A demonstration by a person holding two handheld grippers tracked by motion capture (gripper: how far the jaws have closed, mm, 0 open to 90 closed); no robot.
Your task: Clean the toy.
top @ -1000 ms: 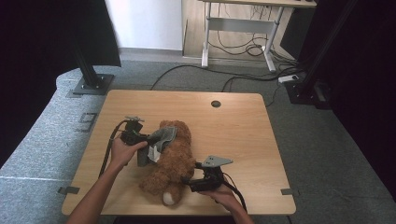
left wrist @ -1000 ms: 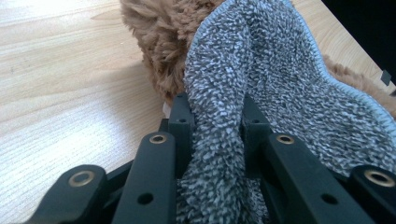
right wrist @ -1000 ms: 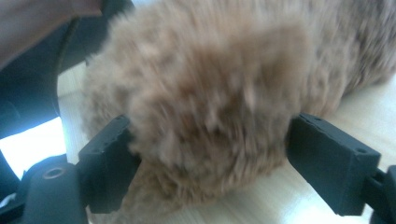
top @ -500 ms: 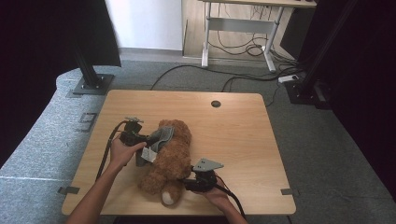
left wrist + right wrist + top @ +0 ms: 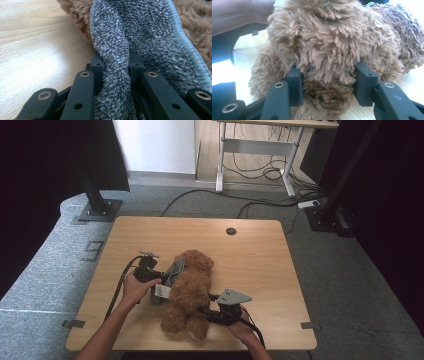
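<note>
Right gripper (image 5: 328,86) closed in — teddy bear (image 5: 187,290) between its jaws

The right gripper (image 5: 328,82) has its 2 black jaws around a lump of the brown plush bear (image 5: 332,45), and they have just been closing on it; the fur bulges between the pads and spills over them. The bear lies on the pale wooden table (image 5: 244,50). At the upper left, a person's forearm (image 5: 239,12) reaches in behind the bear.
</note>
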